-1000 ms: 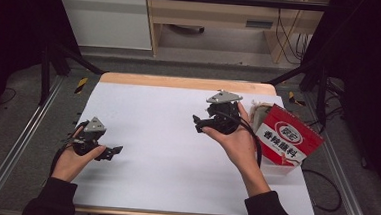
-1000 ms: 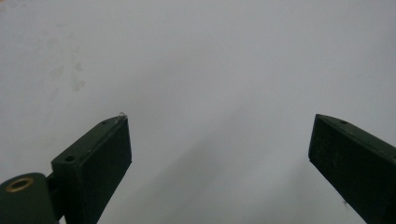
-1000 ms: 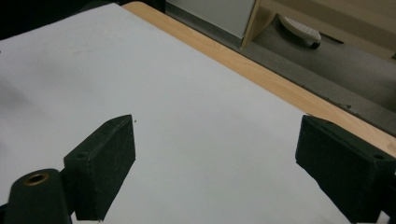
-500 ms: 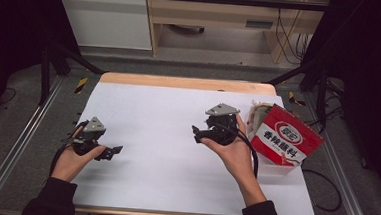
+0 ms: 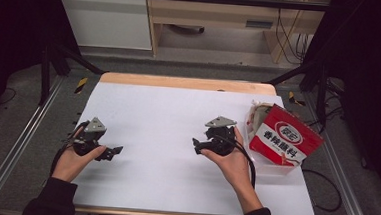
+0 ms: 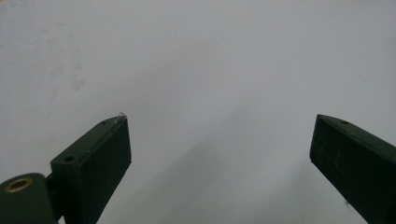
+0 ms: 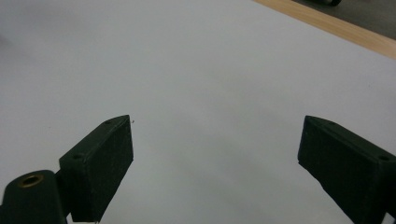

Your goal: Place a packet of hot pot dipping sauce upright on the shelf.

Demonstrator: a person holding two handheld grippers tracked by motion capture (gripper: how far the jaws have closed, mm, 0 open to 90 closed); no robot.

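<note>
A person's left hand holds my left gripper [image 5: 114, 151] low over the white table sheet [image 5: 163, 116] near its left front edge. Its jaws stand wide apart in the left gripper view, and my left gripper [image 6: 219, 140] has nothing between them. My right gripper [image 5: 196, 145] is held right of the table's middle, its jaws pointing left. Seen from its own camera, my right gripper [image 7: 215, 140] is open over bare white sheet. A red packet with white lettering [image 5: 285, 139] leans in a clear bin at the table's right edge, just right of the right hand.
A clear plastic bin [image 5: 269, 165] holds the red packet and other wrapped items. A wooden table edge [image 5: 185, 82] runs along the back. Metal rails [image 5: 21, 142] flank the table on both sides. A black cable [image 5: 248, 161] trails from the right gripper along the forearm.
The right hand has drawn its gripper back toward the person and down, from the far middle of the sheet. The left hand has stayed put.
</note>
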